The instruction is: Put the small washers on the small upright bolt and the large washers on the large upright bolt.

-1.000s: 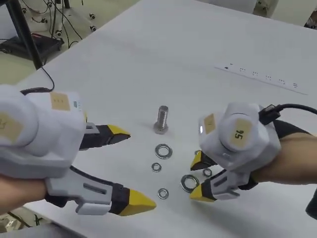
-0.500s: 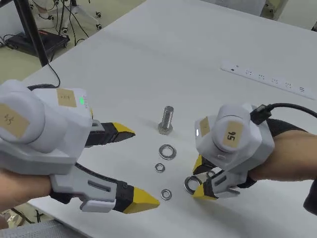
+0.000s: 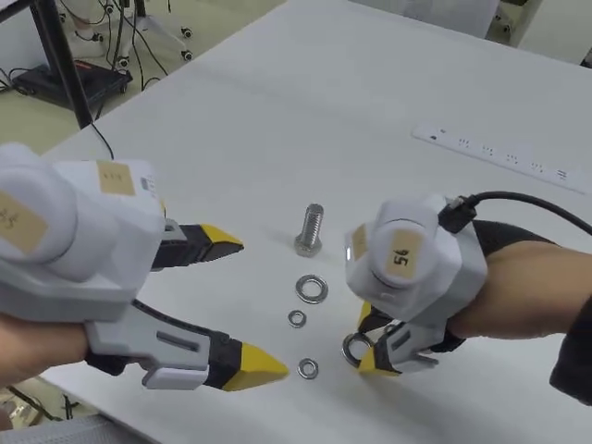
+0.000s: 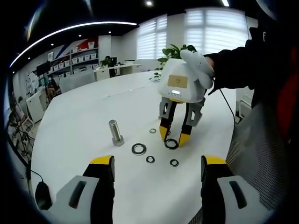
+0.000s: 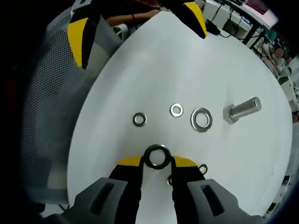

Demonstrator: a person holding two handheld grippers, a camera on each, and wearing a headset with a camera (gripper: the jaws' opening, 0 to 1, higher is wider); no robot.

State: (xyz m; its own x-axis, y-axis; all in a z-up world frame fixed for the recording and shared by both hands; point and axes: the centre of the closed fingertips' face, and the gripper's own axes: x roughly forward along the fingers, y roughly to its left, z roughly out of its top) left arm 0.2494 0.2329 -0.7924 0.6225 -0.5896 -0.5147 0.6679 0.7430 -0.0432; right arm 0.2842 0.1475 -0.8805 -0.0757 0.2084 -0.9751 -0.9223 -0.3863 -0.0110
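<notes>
Right gripper (image 5: pixel 156 163): jaws pinched on rim of large washer (image 5: pixel 157 157), low at table (image 3: pixel 370 111). Upright bolt (image 3: pixel 311 229) at 11 o'clock from washer, head view. Left gripper (image 3: pixel 259 305): jaws wide apart, empty. Next, my judgement: lift clear, level ring, centre hole over bolt tip, release low.

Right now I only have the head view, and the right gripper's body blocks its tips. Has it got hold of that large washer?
Observer: Yes. In the right gripper view, the right gripper has its two yellow tips against opposite sides of the large washer.
Operator: Is anything hidden under the gripper body?
Observer: One small washer lies on the table close beside its jaws, as seen in the left gripper view.
</notes>
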